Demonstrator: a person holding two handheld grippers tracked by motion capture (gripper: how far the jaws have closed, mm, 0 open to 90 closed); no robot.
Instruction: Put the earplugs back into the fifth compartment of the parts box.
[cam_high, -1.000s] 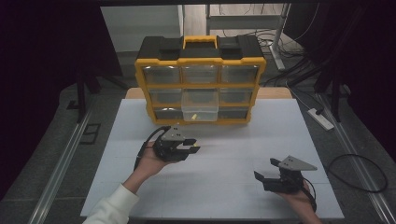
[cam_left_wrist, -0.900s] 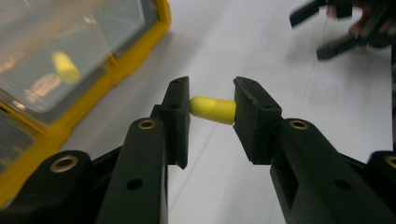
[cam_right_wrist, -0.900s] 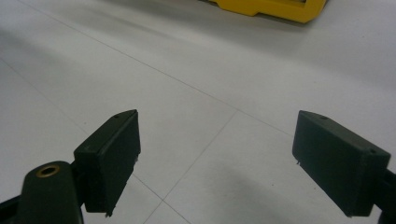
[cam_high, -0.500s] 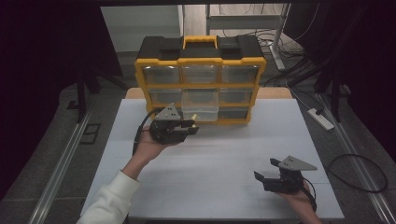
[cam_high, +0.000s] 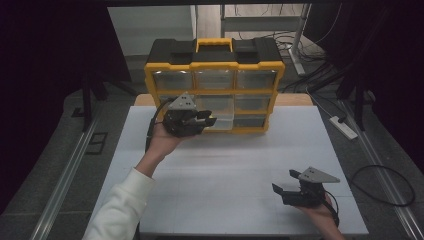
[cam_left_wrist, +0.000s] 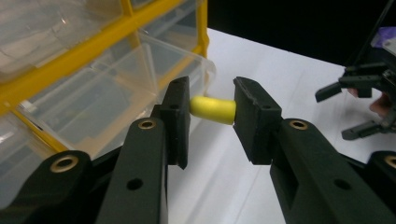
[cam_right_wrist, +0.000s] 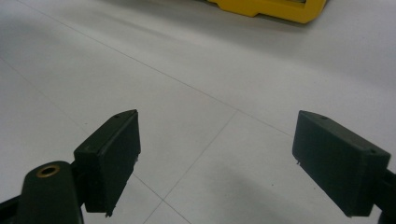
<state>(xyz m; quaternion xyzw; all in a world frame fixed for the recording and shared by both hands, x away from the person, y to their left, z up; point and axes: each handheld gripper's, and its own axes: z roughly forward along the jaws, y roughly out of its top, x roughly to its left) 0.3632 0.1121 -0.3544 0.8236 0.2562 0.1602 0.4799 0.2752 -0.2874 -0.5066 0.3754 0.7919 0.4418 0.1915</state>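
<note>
A yellow and black drawer organiser (cam_high: 215, 65) stands at the back of the white table. Its clear middle drawer (cam_high: 225, 119) (cam_left_wrist: 116, 93) is pulled out. My left gripper (cam_high: 207, 119) (cam_left_wrist: 212, 109) is held up right at that open drawer's front, shut on a small yellow cylinder (cam_left_wrist: 213, 109) held end to end between its pads. My right gripper (cam_high: 286, 192) (cam_right_wrist: 215, 163) rests low at the table's front right, open, with bare table between its jaws. The right gripper (cam_left_wrist: 359, 105) shows far off in the left gripper view.
The white table (cam_high: 230, 170) has faint seam lines. Metal rails (cam_high: 65, 175) run along the floor on both sides. A power strip (cam_high: 342, 127) and cables lie on the floor to the right. The organiser's other drawers are closed.
My left gripper has risen and moved forward from the table's middle left to the open drawer's front. The right gripper has stayed where it was.
</note>
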